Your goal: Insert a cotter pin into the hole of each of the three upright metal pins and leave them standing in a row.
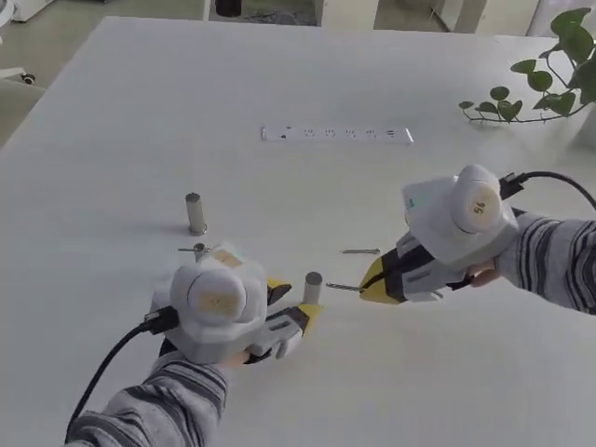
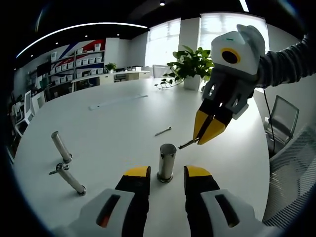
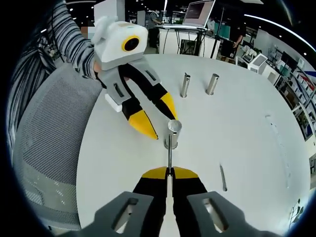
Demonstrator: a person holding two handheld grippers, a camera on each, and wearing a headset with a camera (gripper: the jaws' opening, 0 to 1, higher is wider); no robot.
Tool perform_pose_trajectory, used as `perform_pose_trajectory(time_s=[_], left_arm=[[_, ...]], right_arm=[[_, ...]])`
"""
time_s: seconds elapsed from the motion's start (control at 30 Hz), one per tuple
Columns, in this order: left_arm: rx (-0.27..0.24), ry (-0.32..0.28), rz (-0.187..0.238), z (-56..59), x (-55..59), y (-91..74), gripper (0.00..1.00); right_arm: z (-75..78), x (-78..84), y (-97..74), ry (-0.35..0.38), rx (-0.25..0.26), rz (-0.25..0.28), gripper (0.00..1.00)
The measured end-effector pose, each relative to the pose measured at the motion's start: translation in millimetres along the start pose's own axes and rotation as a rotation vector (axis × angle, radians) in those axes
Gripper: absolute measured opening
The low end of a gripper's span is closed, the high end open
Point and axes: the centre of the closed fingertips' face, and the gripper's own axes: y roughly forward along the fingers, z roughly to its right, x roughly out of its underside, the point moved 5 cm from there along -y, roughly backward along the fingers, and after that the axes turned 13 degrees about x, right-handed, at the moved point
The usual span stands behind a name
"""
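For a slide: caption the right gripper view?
Right gripper holds a thin metal cotter pin toward an upright silver metal pin beside the open left gripper.

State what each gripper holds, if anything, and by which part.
Right gripper: a cotter pin, pinched at the end farthest from the upright metal pin. Left gripper: nothing; its open jaws flank that pin.

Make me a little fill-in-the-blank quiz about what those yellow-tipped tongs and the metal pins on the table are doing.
1. ___ metal pins stand upright on the table.
2. The right tongs are ___ on a cotter pin.
3. The left tongs stand ___ on either side of the near metal pin.

Missing words: three; shut; open.
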Motion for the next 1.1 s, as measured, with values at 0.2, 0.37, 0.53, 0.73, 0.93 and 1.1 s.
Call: perform_pose_trajectory(time_s=[0.2, 0.37, 0.53, 0.73, 0.93, 1.1], left_arm=[[-0.018, 0.012, -0.031, -0.1, 2.2, 13.8, 0.25], [-0.039, 0.015, -0.057, -3.3, 5.9, 16.8, 0.21], [-0.059, -0.037, -0.040, -4.9, 7.5, 21.2, 0.18], [-0.071, -0.017, -0.057, -6.8, 8.6, 24.0, 0.11], [-0.062, -0.006, -0.055, -6.4, 8.8, 25.0, 0.10], [-0.034, 0.016, -0.056, -8.1, 8.8, 24.7, 0.10]], right_arm=[[-1.3, -1.0, 2.4, 0.001, -0.001, -0.004, 0.00], [-1.3, -4.0, 1.8, 0.000, -0.002, -0.001, 0.00], [2.1, -3.3, 5.0, -0.006, -0.007, 0.000, 0.00], [0.7, -6.0, 5.5, -0.027, -0.013, -0.002, 0.00], [1.1, -10.4, 9.9, -0.051, -0.031, 0.001, 0.00], [3.5, -8.9, 9.6, -0.112, -0.058, -0.013, 0.00]])
